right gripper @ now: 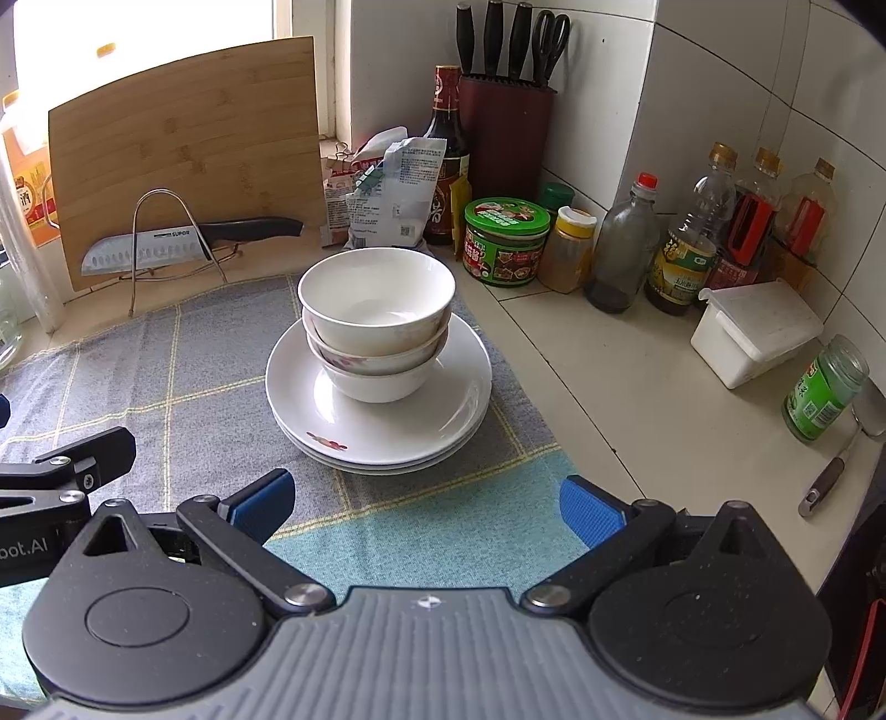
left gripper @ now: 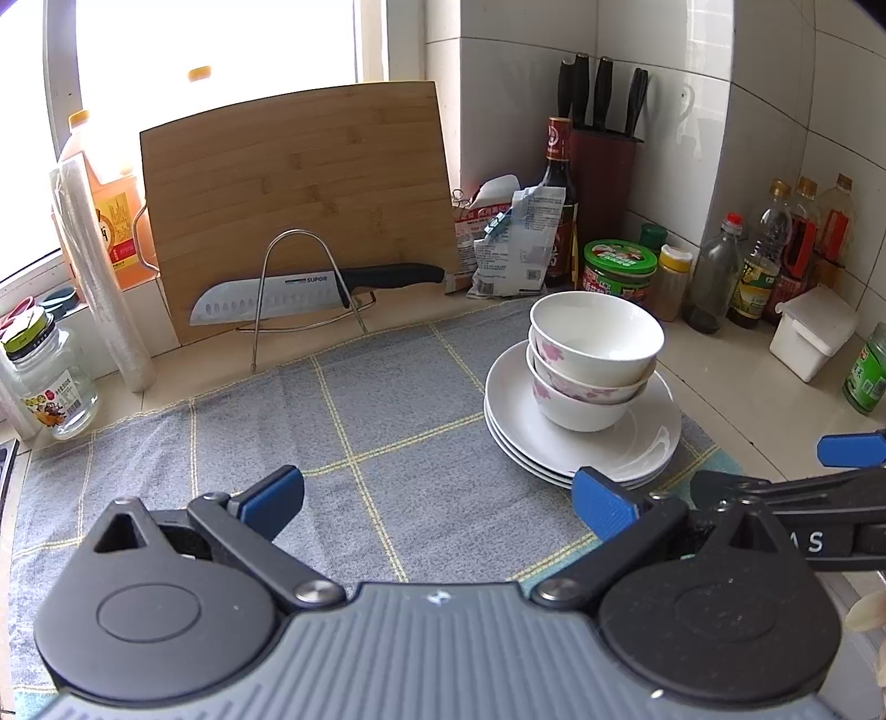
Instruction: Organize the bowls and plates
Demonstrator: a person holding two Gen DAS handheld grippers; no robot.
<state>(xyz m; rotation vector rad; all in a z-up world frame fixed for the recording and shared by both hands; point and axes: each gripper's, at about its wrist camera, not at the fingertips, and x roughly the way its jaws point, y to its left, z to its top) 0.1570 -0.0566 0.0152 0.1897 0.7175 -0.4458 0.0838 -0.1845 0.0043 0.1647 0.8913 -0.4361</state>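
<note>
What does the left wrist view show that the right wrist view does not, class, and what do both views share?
Only the left wrist view shows the glass jar and the full roll of cling film at the counter's left end.

Only the right wrist view shows the scissors in the knife block, the flower print on the top plate and a utensil handle at the right.

Both show the three stacked bowls on the stacked plates, the cutting board, the knife, and both grippers open and empty.

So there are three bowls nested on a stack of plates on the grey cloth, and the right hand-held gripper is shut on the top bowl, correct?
Not quite. The right wrist view shows the right hand-held gripper open, short of the plates, holding nothing. The rest stands.
</note>
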